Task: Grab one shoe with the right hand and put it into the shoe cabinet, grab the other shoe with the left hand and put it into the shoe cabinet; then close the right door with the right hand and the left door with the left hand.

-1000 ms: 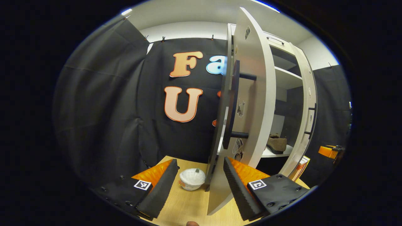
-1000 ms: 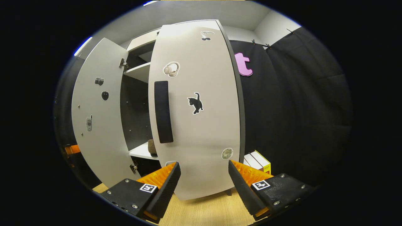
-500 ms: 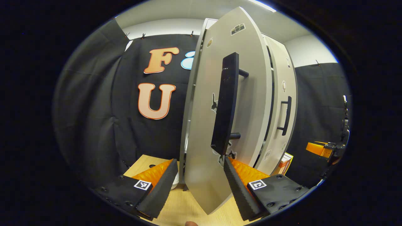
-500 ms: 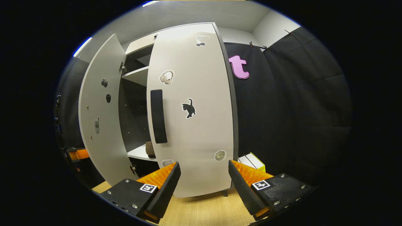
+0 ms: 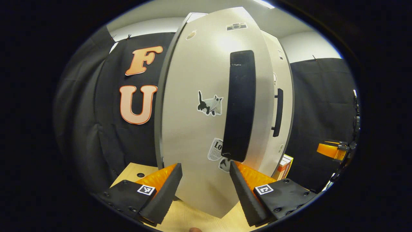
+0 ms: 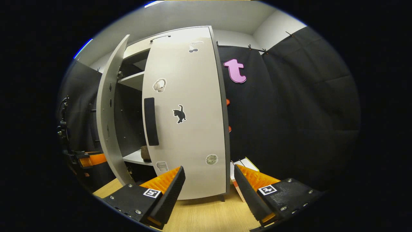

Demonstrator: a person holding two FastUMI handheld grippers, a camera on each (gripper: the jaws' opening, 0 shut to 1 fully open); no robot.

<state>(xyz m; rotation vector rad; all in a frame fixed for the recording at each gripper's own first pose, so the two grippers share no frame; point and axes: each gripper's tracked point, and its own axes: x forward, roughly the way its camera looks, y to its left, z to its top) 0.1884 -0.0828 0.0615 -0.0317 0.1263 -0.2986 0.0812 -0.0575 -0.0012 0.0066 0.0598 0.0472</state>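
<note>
The left gripper view sits low over the wooden table (image 5: 190, 216), very near the cabinet's left door (image 5: 196, 129), and faces its outer side almost square on, the black door handle (image 5: 239, 106) looming close. The right gripper view looks from low over the table too, a little farther back, facing the right door (image 6: 190, 129) with the left door edge-on toward its left. Both views share the shoe cabinet (image 6: 136, 58), and each catches the other gripper off at its edge: the right gripper (image 5: 331, 150), the left gripper (image 6: 90, 159).
</note>
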